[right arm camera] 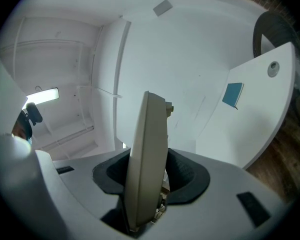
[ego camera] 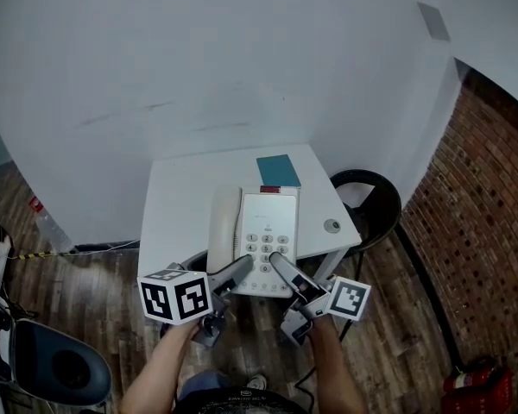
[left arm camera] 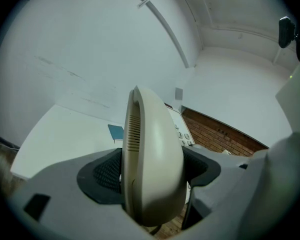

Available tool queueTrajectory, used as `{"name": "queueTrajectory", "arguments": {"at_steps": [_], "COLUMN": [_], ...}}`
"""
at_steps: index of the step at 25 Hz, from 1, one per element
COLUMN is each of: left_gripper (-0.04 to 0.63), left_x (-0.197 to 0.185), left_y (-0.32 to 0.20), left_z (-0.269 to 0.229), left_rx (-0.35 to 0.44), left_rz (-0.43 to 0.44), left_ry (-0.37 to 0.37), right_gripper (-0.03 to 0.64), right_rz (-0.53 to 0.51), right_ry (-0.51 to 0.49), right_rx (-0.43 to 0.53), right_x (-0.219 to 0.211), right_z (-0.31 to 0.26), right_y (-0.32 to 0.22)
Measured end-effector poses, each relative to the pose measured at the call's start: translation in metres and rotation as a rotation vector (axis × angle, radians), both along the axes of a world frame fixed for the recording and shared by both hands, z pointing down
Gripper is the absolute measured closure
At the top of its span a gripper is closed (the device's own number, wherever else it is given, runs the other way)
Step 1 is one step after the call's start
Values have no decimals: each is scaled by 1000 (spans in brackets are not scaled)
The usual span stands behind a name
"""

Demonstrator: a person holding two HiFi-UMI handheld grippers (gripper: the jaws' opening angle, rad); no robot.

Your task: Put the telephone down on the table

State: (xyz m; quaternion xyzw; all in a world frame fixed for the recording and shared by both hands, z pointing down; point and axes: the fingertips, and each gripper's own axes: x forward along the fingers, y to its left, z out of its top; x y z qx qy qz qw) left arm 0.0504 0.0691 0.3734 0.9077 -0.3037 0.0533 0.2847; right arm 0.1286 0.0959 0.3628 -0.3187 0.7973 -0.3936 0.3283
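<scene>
Nothing legible shows: the keys [ego camera: 268, 248] on the telephone [ego camera: 242, 222] are too small to read (so is the faint print just above them).

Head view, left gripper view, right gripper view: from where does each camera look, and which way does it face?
Head view: on the person's head, looking steeply down at the white table; both forearms show, with the left gripper and right gripper holding the telephone.
Left gripper view: on that gripper, looking along its jaws, shut on the handset; only the jaws show.
Right gripper view: on that gripper, looking along its jaws, shut on the telephone's edge; only the jaws show.
Shared: all three show the table and the teal rectangle.
</scene>
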Motion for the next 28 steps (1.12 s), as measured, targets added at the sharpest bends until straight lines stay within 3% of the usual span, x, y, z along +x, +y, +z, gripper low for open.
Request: {"name": "queueTrajectory", "arguments": {"at_steps": [14, 28], "left_gripper": [238, 239], "left_x": [0, -34], "left_y": [-65, -246], "left_z": [17, 43], "left_rx": [-21, -89], "left_rz": [-79, -135], "left_ry": [29, 48], "right_gripper": [437, 436], "right_rz": [-80, -141], "right_ry": [35, 68], "right_rx": [-20, -104], "right_x": [2, -33], "right_z": [15, 38], "right_y": [-71, -258]}}
